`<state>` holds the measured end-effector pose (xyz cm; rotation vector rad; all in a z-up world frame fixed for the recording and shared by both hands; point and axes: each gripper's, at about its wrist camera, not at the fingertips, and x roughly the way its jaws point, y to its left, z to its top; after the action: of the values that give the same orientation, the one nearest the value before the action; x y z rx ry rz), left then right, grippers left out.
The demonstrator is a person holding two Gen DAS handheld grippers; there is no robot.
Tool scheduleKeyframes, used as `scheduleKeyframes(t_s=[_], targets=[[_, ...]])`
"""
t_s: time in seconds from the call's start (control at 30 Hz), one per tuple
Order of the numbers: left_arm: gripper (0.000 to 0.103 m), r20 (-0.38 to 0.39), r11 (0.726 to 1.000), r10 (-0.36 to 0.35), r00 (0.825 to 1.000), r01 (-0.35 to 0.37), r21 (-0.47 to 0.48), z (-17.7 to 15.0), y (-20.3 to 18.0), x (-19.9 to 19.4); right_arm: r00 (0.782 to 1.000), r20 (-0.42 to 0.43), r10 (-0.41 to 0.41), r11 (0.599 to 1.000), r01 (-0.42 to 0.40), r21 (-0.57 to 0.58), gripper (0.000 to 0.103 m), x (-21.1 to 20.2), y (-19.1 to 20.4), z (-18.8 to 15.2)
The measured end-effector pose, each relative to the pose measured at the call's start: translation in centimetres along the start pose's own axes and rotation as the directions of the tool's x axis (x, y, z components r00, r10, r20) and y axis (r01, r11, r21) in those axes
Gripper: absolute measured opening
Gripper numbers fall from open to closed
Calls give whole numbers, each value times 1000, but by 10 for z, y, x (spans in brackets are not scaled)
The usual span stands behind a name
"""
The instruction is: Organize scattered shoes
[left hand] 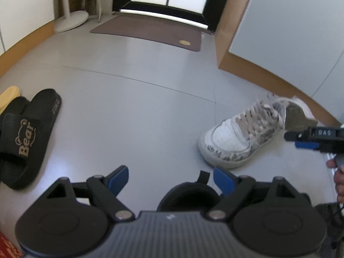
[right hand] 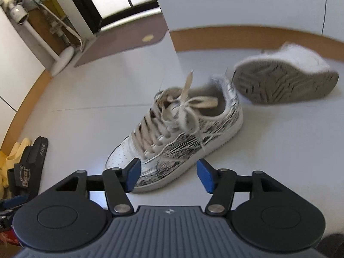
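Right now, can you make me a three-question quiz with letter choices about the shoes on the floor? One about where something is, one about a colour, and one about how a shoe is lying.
1. Where is the black slipper in the left wrist view?
A. Far left on the floor
B. On the brown doormat
C. Inside the patterned sneaker

2. What colour is the word "Bear" on that slipper?
A. Blue
B. Tan-gold
C. Red

3. How does the second white sneaker lie, behind the patterned sneaker?
A. Upright on its sole
B. Tipped over, sole showing
C. Held in the right gripper

Answers:
1 A: it sits at the left edge, far from the doormat.
2 B: the print is tan-gold on the black strap.
3 B: its grey tread faces the camera, and the right gripper stands open and empty.
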<state>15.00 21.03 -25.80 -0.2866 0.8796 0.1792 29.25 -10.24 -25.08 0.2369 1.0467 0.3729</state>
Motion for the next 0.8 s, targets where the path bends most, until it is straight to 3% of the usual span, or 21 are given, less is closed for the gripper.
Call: scheduleKeyframes(t_s=[0.07,0.13,0.17,0.53,0.8], targets=[[88,13,1000,1,1000,-1,-5,1,3,-3,999,-31,-13,999,14,32,78,4,6,4],[89,18,1000,2,1000,-2,-3,2,5,-5,999,-28,-30,998,32,49,95,4,11,6],[89,18,1000,1,1000,-1,-5,3,6,-5,999,-25,-45,997,47,59,96,5,13,8],[89,13,998,-20,1000,20,-52,4,20,-3,989,-127,-72,954,106,282,103,32,24,34],[89,17,997,-16,1000,17,-77,5,31,-4,979,-163,-122,920,173,351,103,68,37,42]])
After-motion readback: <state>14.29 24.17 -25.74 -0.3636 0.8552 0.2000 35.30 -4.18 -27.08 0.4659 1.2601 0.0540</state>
